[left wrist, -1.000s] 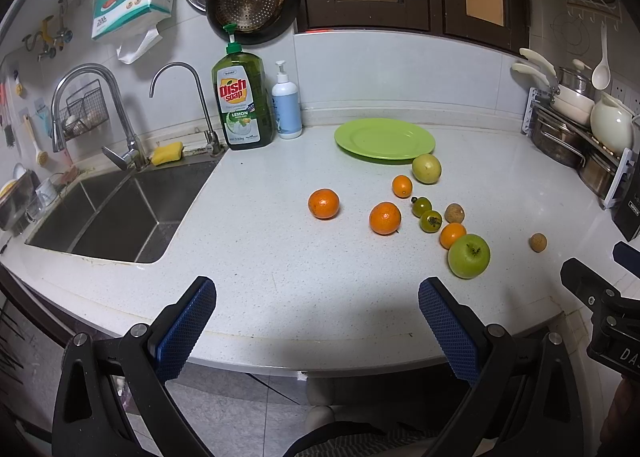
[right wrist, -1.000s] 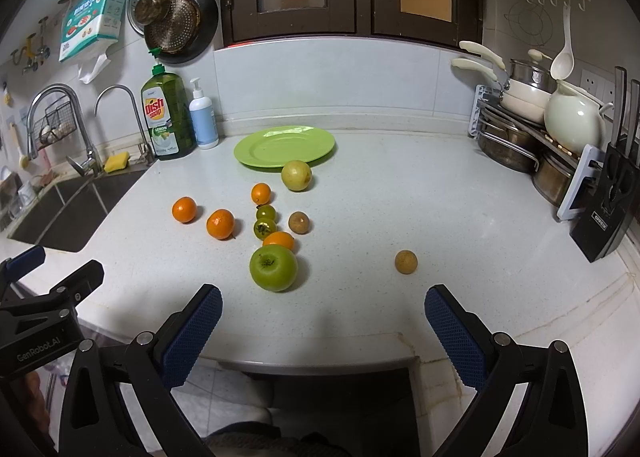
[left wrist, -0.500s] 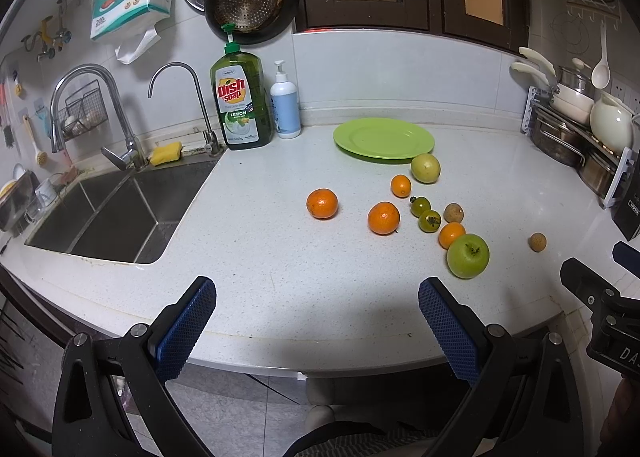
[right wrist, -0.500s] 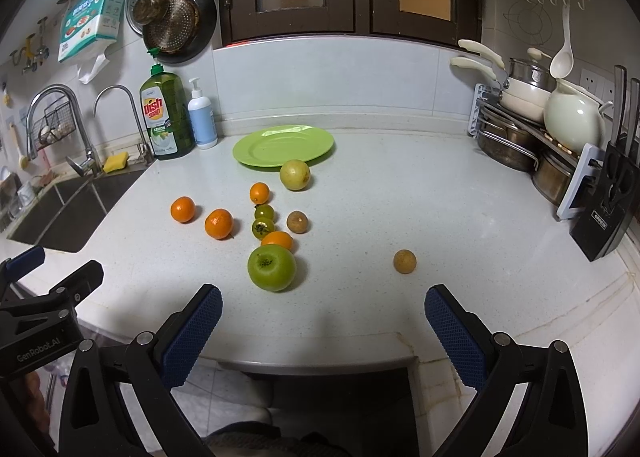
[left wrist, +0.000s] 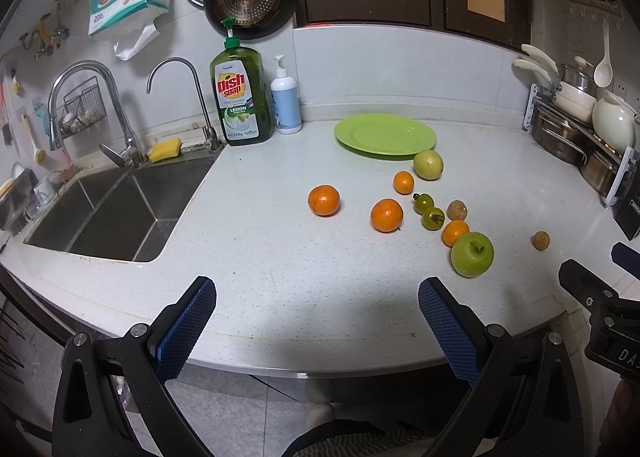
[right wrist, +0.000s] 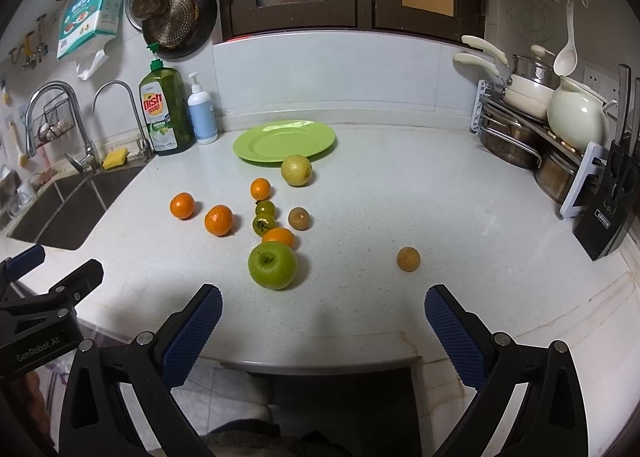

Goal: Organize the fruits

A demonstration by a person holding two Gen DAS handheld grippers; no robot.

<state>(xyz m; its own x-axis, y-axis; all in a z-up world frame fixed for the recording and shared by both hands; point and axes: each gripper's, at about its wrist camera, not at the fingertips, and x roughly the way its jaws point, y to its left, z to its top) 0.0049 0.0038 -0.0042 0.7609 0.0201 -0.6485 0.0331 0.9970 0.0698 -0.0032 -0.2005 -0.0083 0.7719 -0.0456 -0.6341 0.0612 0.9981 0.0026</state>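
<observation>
Loose fruit lies on the white counter in front of an empty green plate (left wrist: 385,135) (right wrist: 285,142). A green apple (left wrist: 472,254) (right wrist: 273,265) is nearest, with a small orange (right wrist: 279,237) just behind it. Two oranges (left wrist: 324,200) (left wrist: 386,215) lie to the left, and a yellow-green citrus (right wrist: 296,170) sits by the plate. Two small green fruits (right wrist: 264,217), a brown one (right wrist: 299,218) and a lone brown one (right wrist: 408,258) lie among them. My left gripper (left wrist: 316,315) and right gripper (right wrist: 323,319) both hang open over the counter's front edge, holding nothing.
A steel sink (left wrist: 108,209) with two taps is at the left. Dish soap (left wrist: 241,97) and a pump bottle (left wrist: 285,101) stand at the back wall. A pot rack (right wrist: 532,129) and a knife block (right wrist: 610,209) fill the right side.
Both views have shifted very slightly; the fruit and the open grippers stay as they were.
</observation>
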